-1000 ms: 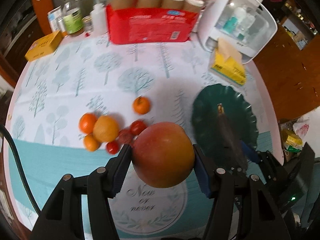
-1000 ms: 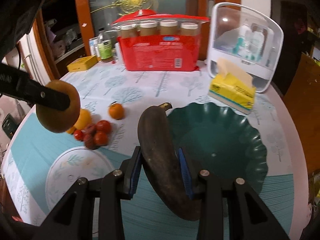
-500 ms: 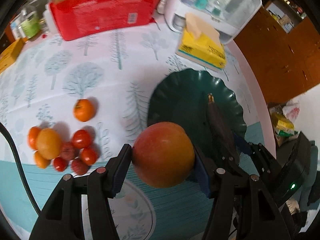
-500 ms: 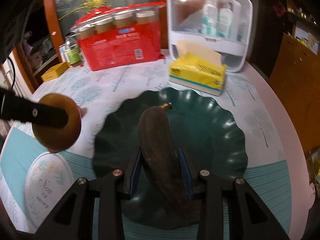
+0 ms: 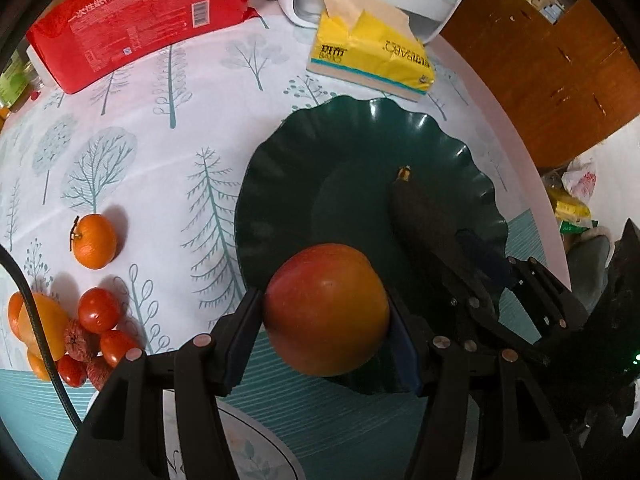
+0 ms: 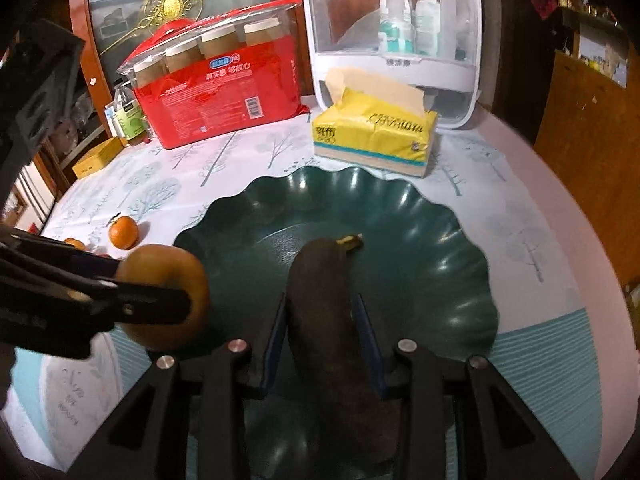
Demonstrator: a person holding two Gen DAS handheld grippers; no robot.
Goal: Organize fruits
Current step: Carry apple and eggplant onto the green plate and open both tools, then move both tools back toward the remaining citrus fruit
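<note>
Mango [image 5: 326, 308] clamped in left hand-held gripper [image 5: 320, 332] overhangs plate rim [image 5: 256, 184]; right hand-held gripper [image 6: 322, 334] pinches banana [image 6: 320, 292]

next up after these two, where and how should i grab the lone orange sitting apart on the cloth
Take the lone orange across its round middle from above, with the tool's fingers on opposite sides. Its stem points sideways, and bare tablecloth surrounds it, so neither should obstruct that approach.

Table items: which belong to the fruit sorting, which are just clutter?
Job: apple in left tongs, blackened banana in right tongs, green plate, tangerine, tomatoes.
Clutter: tissue pack, red cup pack, white organizer.
</note>
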